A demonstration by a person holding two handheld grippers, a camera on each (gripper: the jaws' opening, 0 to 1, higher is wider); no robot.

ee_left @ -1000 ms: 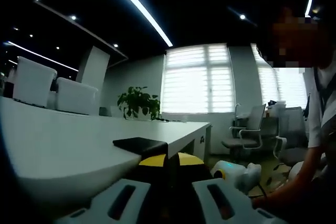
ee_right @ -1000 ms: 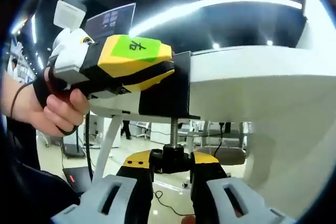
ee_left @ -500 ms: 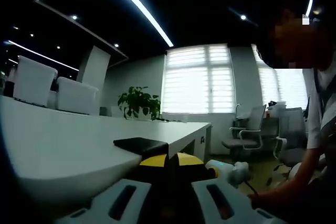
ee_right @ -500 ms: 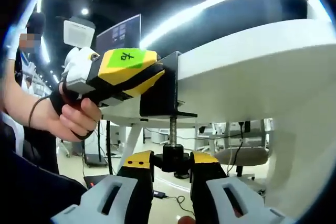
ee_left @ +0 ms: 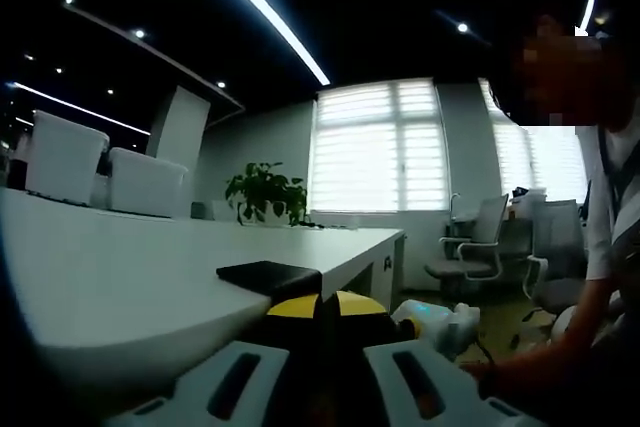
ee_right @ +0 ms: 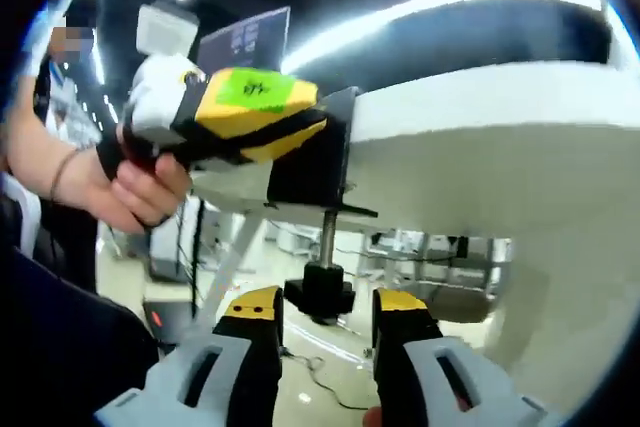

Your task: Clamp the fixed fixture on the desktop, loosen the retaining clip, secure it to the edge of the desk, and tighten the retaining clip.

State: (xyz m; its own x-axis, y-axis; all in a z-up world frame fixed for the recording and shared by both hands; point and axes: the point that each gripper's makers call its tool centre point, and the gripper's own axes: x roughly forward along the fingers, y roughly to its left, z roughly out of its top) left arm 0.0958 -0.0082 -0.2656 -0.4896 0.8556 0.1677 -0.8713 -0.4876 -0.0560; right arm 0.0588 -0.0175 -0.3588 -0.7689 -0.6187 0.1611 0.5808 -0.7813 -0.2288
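We count one black fixture (ee_right: 308, 162), a flat-sided metal bracket sitting on the edge of the white desk (ee_right: 480, 137), with a single threaded screw (ee_right: 327, 238) hanging straight down from it under the desk lip and ending in one round black knob (ee_right: 318, 296). In the right gripper view, the right gripper (ee_right: 325, 319) has its two yellow-tipped jaws spread apart, one on each side of that knob and a little below it, not touching it. The left gripper (ee_right: 245, 115), yellow and black with a green label on top, is held by one hand (ee_right: 140, 187) and is pressed against the bracket at the desk edge. In the left gripper view its jaws (ee_left: 320, 312) sit closed together around the bracket's flat black top plate (ee_left: 268, 277), which lies on the smooth white desktop (ee_left: 120, 277). Beyond it we see one potted plant (ee_left: 265, 195), two white boxy shapes (ee_left: 100, 169) and two office chairs (ee_left: 470, 247).
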